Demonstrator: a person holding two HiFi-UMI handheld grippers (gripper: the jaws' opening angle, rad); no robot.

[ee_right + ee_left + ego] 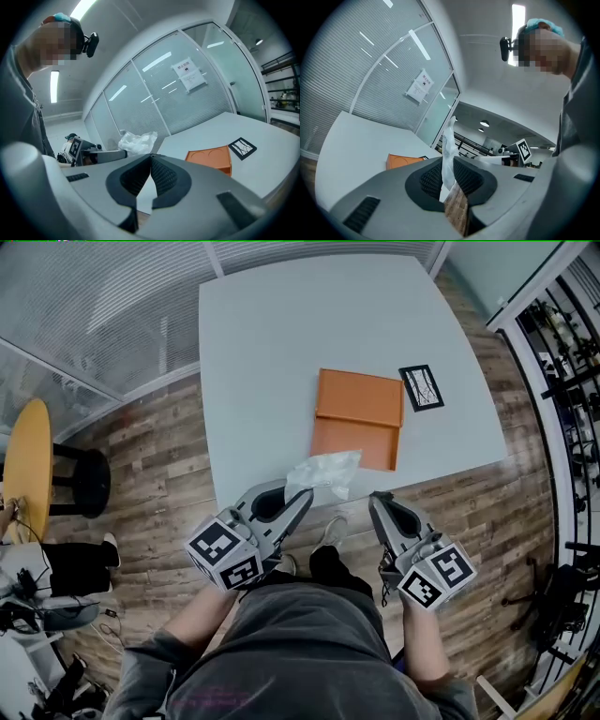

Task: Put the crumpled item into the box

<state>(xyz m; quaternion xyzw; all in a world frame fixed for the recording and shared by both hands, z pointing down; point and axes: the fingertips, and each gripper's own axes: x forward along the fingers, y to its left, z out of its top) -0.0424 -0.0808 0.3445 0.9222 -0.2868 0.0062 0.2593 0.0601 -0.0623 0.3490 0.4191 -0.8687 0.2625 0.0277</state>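
The crumpled item [324,473] is a wad of thin white plastic, hanging over the table's near edge. My left gripper [304,497] is shut on its lower end. In the left gripper view the plastic [448,149] rises as a strip from between the dark pads [465,177]. The orange box [357,418] lies open on the grey table [272,343], just beyond the wad. My right gripper [378,502] hovers off the near edge, to the right of the wad. Its tips [151,157] meet with nothing between them. The right gripper view also shows the wad [136,142] and box [211,157].
A black-and-white marker card [421,387] lies right of the box. A yellow round table [27,468] and a black stool [86,483] stand on the wooden floor at left. A glass partition [84,306] runs behind, and black racks [570,362] are at right.
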